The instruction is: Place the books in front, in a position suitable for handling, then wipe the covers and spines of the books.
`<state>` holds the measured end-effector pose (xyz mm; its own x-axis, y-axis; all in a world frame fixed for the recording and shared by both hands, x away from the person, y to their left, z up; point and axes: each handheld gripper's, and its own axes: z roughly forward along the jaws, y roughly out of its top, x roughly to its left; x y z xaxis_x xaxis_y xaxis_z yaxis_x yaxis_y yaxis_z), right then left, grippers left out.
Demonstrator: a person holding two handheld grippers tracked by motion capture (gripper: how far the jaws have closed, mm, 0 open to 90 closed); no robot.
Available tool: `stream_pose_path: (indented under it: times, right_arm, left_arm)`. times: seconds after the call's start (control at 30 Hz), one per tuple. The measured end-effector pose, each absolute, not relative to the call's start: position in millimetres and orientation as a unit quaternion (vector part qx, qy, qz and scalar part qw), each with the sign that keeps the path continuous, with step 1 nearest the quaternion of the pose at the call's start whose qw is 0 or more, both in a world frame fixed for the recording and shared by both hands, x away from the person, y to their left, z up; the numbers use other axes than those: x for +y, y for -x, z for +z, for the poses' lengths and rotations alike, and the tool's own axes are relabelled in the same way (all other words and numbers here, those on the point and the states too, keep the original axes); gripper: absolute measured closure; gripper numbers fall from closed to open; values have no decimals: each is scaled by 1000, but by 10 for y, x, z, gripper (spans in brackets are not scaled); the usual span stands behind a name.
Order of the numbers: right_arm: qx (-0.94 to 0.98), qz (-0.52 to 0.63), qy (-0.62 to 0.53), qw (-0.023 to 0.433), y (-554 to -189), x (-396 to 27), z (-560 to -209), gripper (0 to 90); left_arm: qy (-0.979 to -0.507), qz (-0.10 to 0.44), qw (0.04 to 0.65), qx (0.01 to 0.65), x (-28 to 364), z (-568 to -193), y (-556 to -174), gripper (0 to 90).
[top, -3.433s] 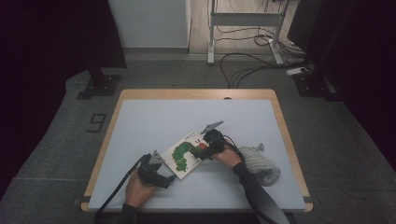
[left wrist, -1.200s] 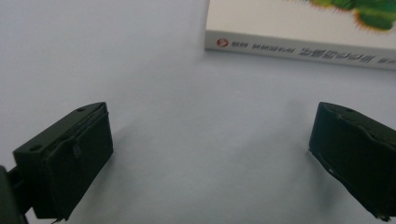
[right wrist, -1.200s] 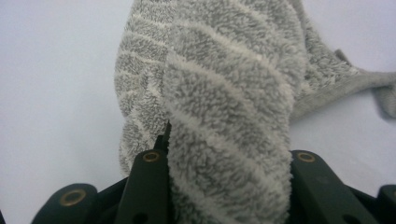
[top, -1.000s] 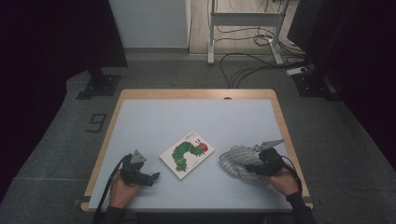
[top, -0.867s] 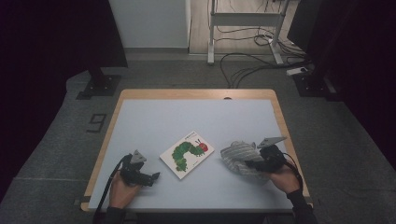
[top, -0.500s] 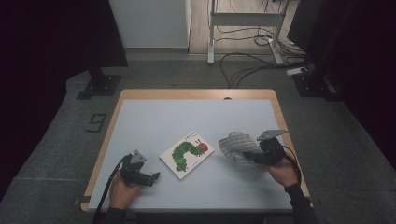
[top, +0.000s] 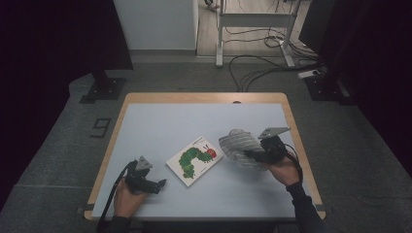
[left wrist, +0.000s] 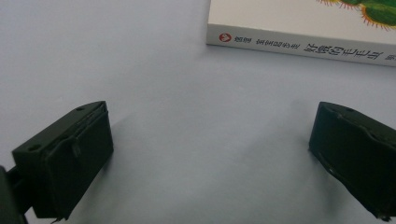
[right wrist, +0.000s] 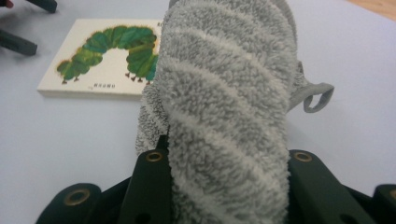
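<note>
High view: your right gripper (top: 252, 154) was clamped on the grey towel (top: 239, 147), a thick fuzzy bundle with pale stripes, at the right side of the table (top: 160, 121). Right gripper view confirmed it: both jaws pressed against the sides of the towel (right wrist: 224, 116), which bulged up between them and blocked most of what lay ahead. A small fabric loop (right wrist: 319, 95) stuck out from the towel's right edge. Whether the bundle's lower end touched the table could not be told.

Your left gripper (top: 154, 183) sat low at the near left of the table, jaws spread wide with nothing between them. Left gripper view showed bare table surface (left wrist: 196, 140) between the two jaws, and the spine of the book (left wrist: 299, 44) just beyond them, not touched.

The book (top: 195, 159), white cover with a green caterpillar, lay flat near the table's middle, between your two grippers. It was just beside the towel on the towel's left, and near the left gripper's tips. In the right gripper view the book (right wrist: 88, 70) lay behind and left of the towel.
</note>
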<state>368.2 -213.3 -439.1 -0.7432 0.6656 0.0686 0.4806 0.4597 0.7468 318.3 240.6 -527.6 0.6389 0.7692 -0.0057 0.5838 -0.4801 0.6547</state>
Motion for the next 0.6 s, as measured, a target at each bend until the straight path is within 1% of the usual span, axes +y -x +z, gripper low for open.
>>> stream_pose_path:
  times: [0.6]
  right_arm:
    - [852,395,-318,130,-3998,-1605,-4413,649]
  left_arm:
    - [-847,146,318,400,2404,-5278,-3182,0]
